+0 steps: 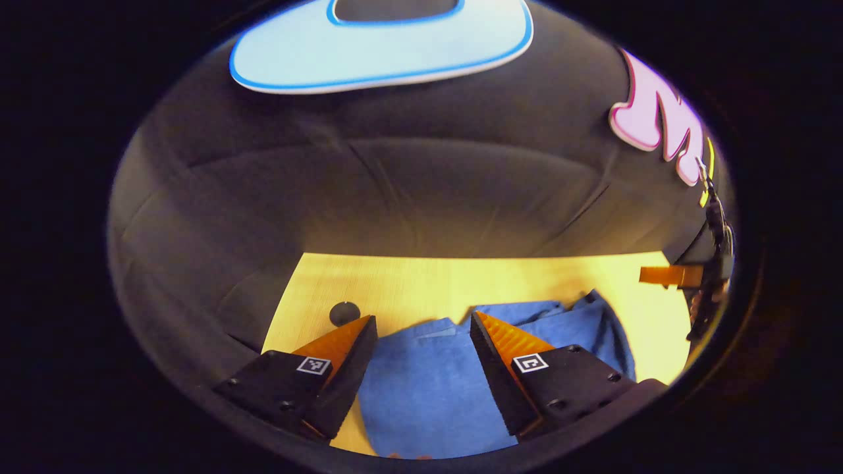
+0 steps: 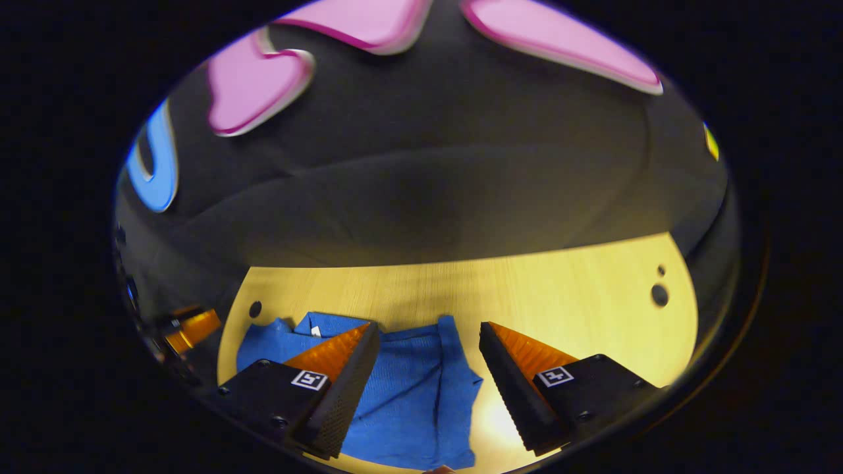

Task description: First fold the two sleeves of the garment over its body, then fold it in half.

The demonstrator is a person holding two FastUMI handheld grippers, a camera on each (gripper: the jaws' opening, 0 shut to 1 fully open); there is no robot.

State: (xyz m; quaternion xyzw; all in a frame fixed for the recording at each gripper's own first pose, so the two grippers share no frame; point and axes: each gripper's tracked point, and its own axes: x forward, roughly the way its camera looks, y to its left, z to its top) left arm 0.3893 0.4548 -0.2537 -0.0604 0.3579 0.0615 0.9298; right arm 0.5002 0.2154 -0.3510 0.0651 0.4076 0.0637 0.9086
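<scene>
The pale yellow wooden tabletop (image 1: 421, 283) with a fine straight grain spreads under both grippers, backed by the creased black cloth wall (image 1: 421, 191) of the booth. A few round dark holes (image 2: 660, 295) are set into the board near its edges.

On it lies the blue knitted garment (image 1: 428, 388), soft and slightly fuzzy, flat on the near part of the table and directly below both grippers. In the right gripper view its near right edge (image 2: 471, 395) runs straight down, and a narrower strip lies over the body with a raised crease, which reads as a sleeve already turned inward. In the left gripper view the far right part (image 1: 593, 322) is bunched and rumpled, so I judge the sleeve folds are done or nearly so, and the halving fold is what remains.

The left gripper (image 1: 421, 359) hangs above the cloth with its two wedge fingers spread wide, nothing between them. The right gripper (image 2: 428, 368) is likewise parted wide and empty, poised over the garment's right edge. Held this way, both look ready to come down on the near hem together, which would suit lifting it evenly.

The ribbed inner finger faces (image 1: 507, 339) are ridged, likely to bite thin fabric. Small square printed markers (image 2: 555, 376) sit on the finger bodies.
</scene>
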